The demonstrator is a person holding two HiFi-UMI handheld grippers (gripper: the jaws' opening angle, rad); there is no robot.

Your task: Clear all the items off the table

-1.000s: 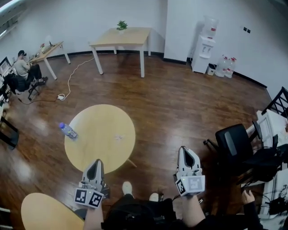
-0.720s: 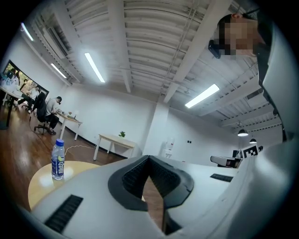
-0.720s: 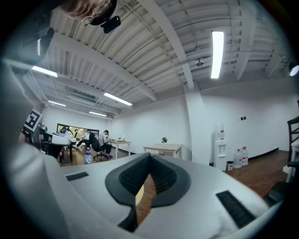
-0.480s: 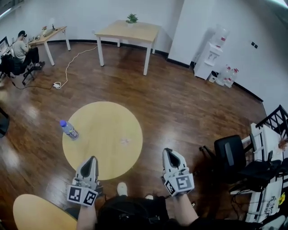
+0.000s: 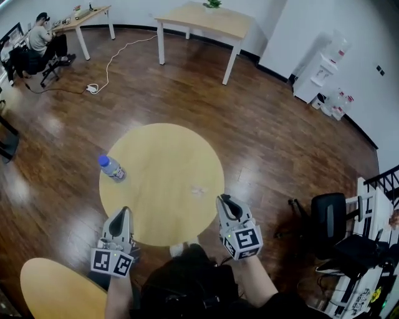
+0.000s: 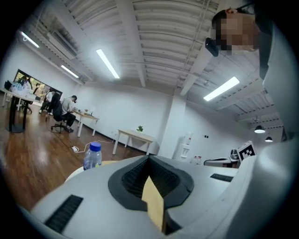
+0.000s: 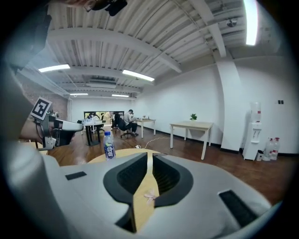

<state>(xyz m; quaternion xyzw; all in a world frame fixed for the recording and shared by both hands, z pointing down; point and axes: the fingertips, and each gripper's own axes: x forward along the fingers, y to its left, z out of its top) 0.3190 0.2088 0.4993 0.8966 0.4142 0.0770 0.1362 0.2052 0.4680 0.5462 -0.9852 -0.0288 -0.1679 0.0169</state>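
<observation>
Pale-wood round worktop (image 5: 163,149) carried a water bottle (image 5: 112,168) at its left edge and a small pinkish scrap (image 5: 199,189) just ahead of the right gripper (image 5: 225,200), whose empty jaws had just been cracking open; left gripper (image 5: 123,215) clenched, empty; approach step, seemingly; next, widen and reach.

left gripper (image 5: 123,212) and right gripper (image 5: 225,200) now reach the table (image 5: 163,159), right jaws opening empty.

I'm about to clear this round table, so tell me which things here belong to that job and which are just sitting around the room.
Job: water bottle and small pale item, both on the round table.

Just lying about: rectangular table with potted plant, water dispenser, black chair, power strip on the floor.
</observation>
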